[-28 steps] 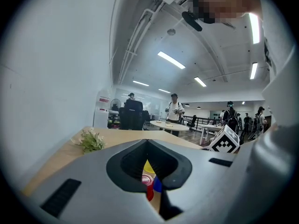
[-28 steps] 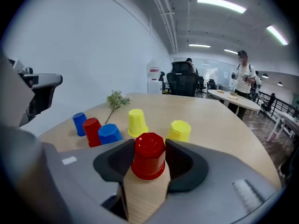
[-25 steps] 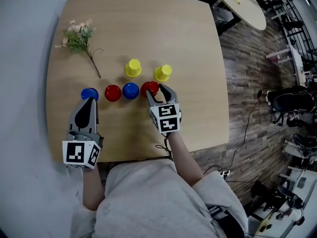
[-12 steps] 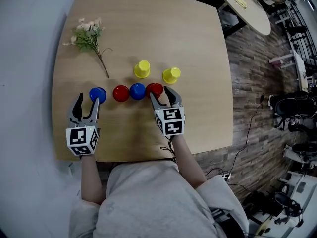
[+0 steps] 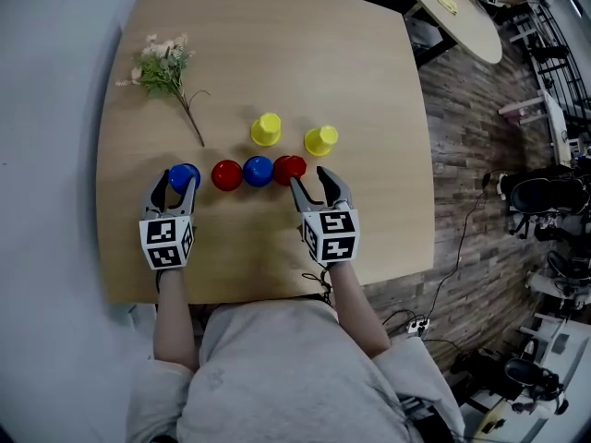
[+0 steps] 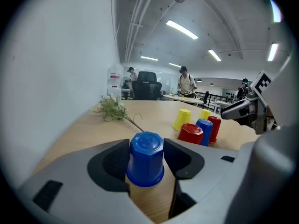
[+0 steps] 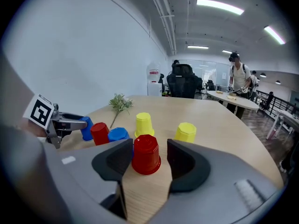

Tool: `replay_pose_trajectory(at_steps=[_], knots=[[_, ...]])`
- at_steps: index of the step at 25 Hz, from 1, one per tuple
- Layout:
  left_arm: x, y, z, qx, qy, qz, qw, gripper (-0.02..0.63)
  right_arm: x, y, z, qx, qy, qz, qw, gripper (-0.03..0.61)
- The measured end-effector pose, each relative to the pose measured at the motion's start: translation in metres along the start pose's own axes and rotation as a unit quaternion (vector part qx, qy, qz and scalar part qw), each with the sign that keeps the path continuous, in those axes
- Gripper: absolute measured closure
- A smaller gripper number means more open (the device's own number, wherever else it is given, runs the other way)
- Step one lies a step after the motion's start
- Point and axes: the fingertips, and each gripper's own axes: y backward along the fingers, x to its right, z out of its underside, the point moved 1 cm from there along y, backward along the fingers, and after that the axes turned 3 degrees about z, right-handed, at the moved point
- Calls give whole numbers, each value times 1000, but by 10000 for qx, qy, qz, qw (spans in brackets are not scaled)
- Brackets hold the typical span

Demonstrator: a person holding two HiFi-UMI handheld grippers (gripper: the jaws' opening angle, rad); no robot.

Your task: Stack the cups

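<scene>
Blue cup (image 5: 185, 175), upside down at the 9 o'clock end of the row, stands between my left gripper's (image 5: 177, 185) jaws, which have just been opening and aren't squeezing it. Red cup (image 5: 289, 166), at the 3 o'clock end, sits likewise between the right gripper's (image 5: 311, 181) spread, just-opened jaws. Both grippers point toward 12, tipped down at the worktop (image 5: 277, 44).

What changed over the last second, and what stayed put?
The left gripper came down and forward, opening its fingers, which now flank the leftmost blue cup without gripping it. The right gripper kept its place, open around the red cup; the other cups and flower sprig did not move.
</scene>
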Motion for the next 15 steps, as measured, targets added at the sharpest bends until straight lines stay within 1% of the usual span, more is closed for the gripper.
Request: replay_pose_trajectory(at_steps=[4,7,9,11,13,15], knots=[[10,11,-24,378,-50,67,9993,380,9,1,-1,27,-48,38,10000,337],[28,22,-55,641,-312,196,9973,382,14,2,-3,60,-33,44,10000,339],[46,27,-78,838,-420,407,9948,383,17,2,-4,74,-24,30,10000,339],[66,30,-98,989,-402,731,9916,382,20,3,-5,82,-15,4,10000,339],[87,28,-111,1037,-388,1041,9884,382,21,3,-6,91,-11,-34,10000,339],[104,23,-115,967,-436,1243,9866,382,21,4,-7,92,-2,-75,9999,339]])
